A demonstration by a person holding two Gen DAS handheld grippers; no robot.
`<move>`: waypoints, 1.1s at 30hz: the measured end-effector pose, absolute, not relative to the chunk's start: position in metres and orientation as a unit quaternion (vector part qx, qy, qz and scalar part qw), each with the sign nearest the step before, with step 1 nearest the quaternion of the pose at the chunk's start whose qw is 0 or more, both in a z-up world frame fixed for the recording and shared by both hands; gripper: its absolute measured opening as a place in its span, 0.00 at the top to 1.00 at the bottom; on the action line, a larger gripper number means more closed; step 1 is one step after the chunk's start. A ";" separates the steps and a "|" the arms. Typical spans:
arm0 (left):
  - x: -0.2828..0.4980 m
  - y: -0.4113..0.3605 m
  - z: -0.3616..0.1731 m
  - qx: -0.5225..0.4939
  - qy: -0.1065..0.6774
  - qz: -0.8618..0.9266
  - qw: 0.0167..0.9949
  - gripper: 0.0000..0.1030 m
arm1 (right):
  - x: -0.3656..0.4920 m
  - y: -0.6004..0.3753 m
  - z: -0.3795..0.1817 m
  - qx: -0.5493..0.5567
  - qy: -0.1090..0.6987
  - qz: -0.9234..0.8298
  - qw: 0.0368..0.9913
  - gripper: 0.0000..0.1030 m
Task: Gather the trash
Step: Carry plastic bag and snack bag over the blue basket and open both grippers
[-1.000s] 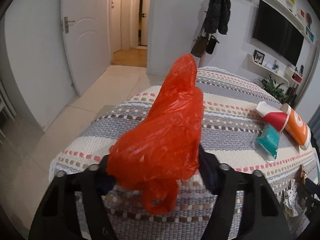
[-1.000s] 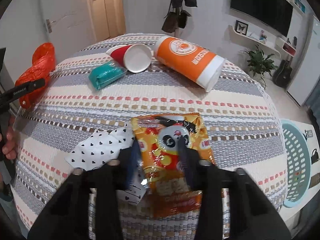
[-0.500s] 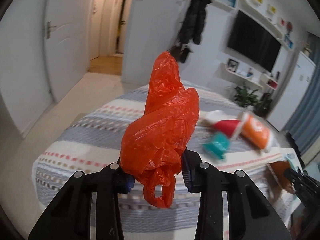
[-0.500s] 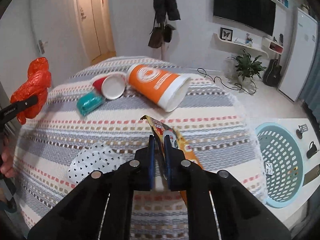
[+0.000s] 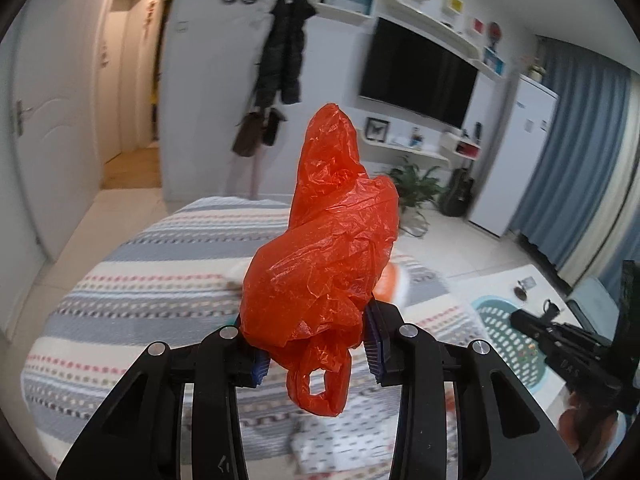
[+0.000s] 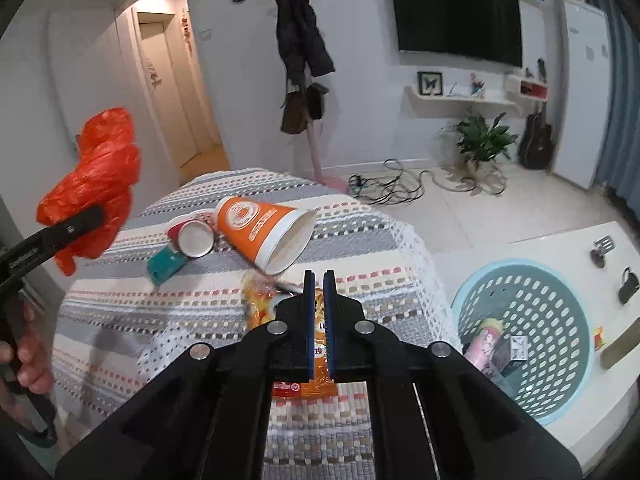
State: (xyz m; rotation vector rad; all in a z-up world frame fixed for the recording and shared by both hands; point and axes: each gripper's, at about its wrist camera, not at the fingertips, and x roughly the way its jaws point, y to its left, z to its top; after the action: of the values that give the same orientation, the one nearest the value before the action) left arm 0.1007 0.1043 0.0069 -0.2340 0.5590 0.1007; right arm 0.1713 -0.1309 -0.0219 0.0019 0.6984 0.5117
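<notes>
My left gripper (image 5: 316, 352) is shut on a crumpled orange plastic bag (image 5: 328, 248) and holds it above the striped bed; the bag also shows in the right wrist view (image 6: 92, 184). My right gripper (image 6: 319, 280) is shut on an orange snack packet (image 6: 316, 376), which hangs below the jaws over the bed's right edge. A light blue trash basket (image 6: 468, 292) stands on the floor to the right and holds a few items; it also shows in the left wrist view (image 5: 496, 320).
On the striped bedspread (image 6: 128, 320) lie a big orange paper cup (image 6: 260, 232), a small red cup (image 6: 192, 236), a teal packet (image 6: 164, 264) and a white dotted wrapper (image 6: 172, 344). Cables and a plant (image 6: 480, 140) are on the floor beyond.
Both grippers have lifted and swung right toward the basket. The right gripper closed on the snack packet and raised it off the bed. The left still holds the bag.
</notes>
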 end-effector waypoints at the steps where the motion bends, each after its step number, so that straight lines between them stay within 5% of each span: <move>1: 0.101 0.101 0.007 -0.113 0.275 0.047 0.953 0.66 | 0.171 -0.133 -0.025 0.004 0.344 0.256 0.903 0.96; 4: 0.102 0.095 0.001 -0.116 0.281 0.039 0.952 0.65 | 0.168 -0.127 -0.041 -0.013 0.368 0.263 0.892 0.72; 5: 0.102 0.095 -0.001 -0.119 0.283 0.038 0.951 0.65 | 0.168 -0.123 -0.048 -0.022 0.377 0.263 0.888 0.46; 6: 0.100 0.096 -0.003 -0.120 0.284 0.038 0.950 0.65 | 0.167 -0.118 -0.055 -0.028 0.383 0.263 0.885 0.40; 13: 0.092 0.114 -0.008 -0.128 0.290 0.051 0.947 0.65 | 0.176 -0.075 -0.103 -0.078 0.453 0.266 0.847 0.30; 15: 0.091 0.120 -0.010 -0.131 0.290 0.055 0.946 0.65 | 0.183 -0.066 -0.109 -0.088 0.467 0.258 0.841 0.16; 17: 0.089 0.125 -0.013 -0.136 0.290 0.057 0.945 0.65 | 0.189 -0.057 -0.114 -0.090 0.483 0.261 0.831 0.15; 20: 0.089 0.124 -0.013 -0.140 0.290 0.058 0.945 0.65 | 0.188 -0.040 -0.117 -0.129 0.477 0.240 0.836 0.18; 22: 0.088 0.125 -0.016 -0.142 0.292 0.057 0.944 0.65 | 0.187 -0.034 -0.115 -0.130 0.476 0.248 0.834 0.28; 24: 0.087 0.125 -0.017 -0.143 0.294 0.054 0.944 0.65 | 0.186 -0.033 -0.112 -0.132 0.475 0.253 0.833 0.51; 27: 0.088 0.121 -0.016 -0.140 0.295 0.050 0.944 0.65 | 0.185 -0.037 -0.105 -0.122 0.467 0.265 0.835 0.70; 33: 0.096 0.108 -0.012 -0.132 0.295 0.037 0.945 0.65 | 0.179 -0.059 -0.084 -0.096 0.440 0.274 0.849 0.80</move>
State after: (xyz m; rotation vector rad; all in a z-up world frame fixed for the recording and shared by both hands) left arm 0.0957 0.1083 -0.0124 -0.2687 0.6019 0.0753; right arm 0.1789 -0.0586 -0.0841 -0.2025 0.9277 0.5779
